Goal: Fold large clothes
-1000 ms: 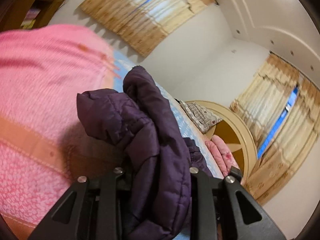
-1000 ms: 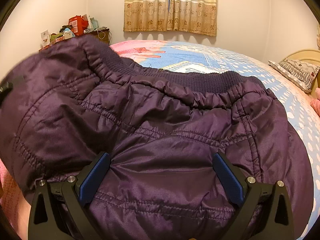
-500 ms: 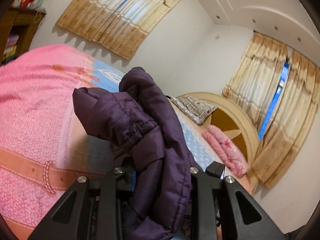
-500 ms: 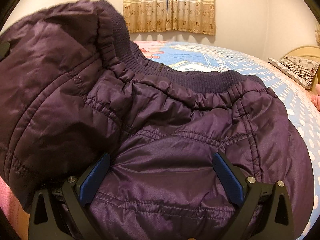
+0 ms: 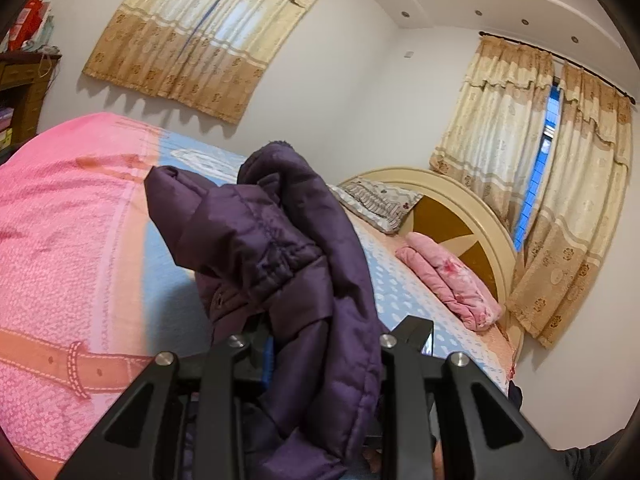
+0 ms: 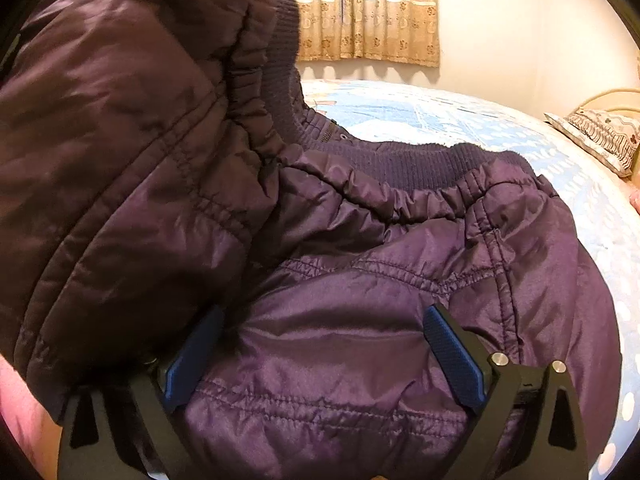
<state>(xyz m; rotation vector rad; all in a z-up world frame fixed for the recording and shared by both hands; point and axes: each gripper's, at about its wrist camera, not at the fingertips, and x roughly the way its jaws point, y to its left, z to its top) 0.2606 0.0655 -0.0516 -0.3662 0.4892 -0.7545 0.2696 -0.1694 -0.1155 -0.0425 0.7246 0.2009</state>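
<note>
A dark purple padded jacket [image 5: 304, 264] lies on the bed and fills most of the right wrist view [image 6: 360, 280]. My left gripper [image 5: 320, 344] is shut on a bunched fold of the jacket and holds it up above the bed. In the right wrist view this lifted part [image 6: 120, 140] hangs over the left half of the jacket. My right gripper [image 6: 320, 344] is open, its blue pads [image 6: 452, 356] spread wide and resting on the jacket's lower panel. The jacket's ribbed hem [image 6: 420, 164] runs across behind it.
The bed has a pink and blue sheet [image 5: 72, 240]. A patterned pillow [image 5: 376, 200] and a folded pink blanket [image 5: 452, 284] lie near the round headboard [image 5: 472, 216]. Curtains [image 5: 560, 184] hang behind. A wooden shelf [image 5: 24, 92] stands at the far left.
My left gripper has lifted and turned with the jacket fold, showing more of the headboard. In the right wrist view the lifted jacket part has risen and come over the left side.
</note>
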